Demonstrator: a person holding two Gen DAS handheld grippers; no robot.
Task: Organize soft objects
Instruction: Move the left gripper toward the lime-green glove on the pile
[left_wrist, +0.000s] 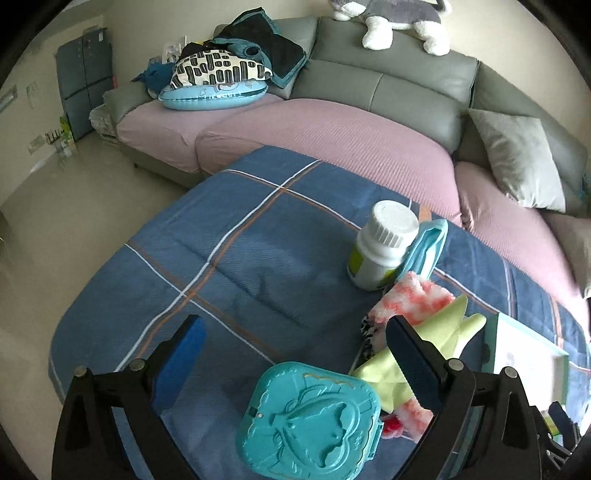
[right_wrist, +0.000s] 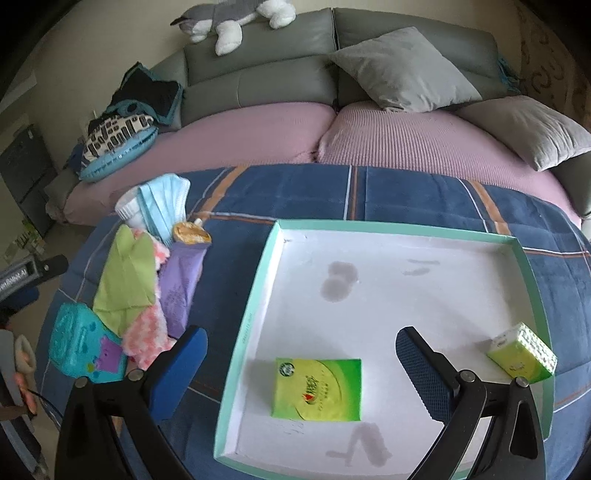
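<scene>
Both grippers are spread wide and hold nothing. The right gripper (right_wrist: 301, 363) hangs over the near part of the white tray (right_wrist: 255, 295), above a green tissue pack (right_wrist: 317, 389); a second pack (right_wrist: 522, 352) lies at the tray's right edge. Left of the tray, on the quilt (left_wrist: 229, 258), are the green cloth (right_wrist: 123, 277), pink cloth (right_wrist: 147, 328), mask (right_wrist: 162, 206) and purple pouch (right_wrist: 183, 280). The left gripper (left_wrist: 295, 354) hovers near a teal case (left_wrist: 310, 421), with a white bottle (left_wrist: 380, 247) farther off.
</scene>
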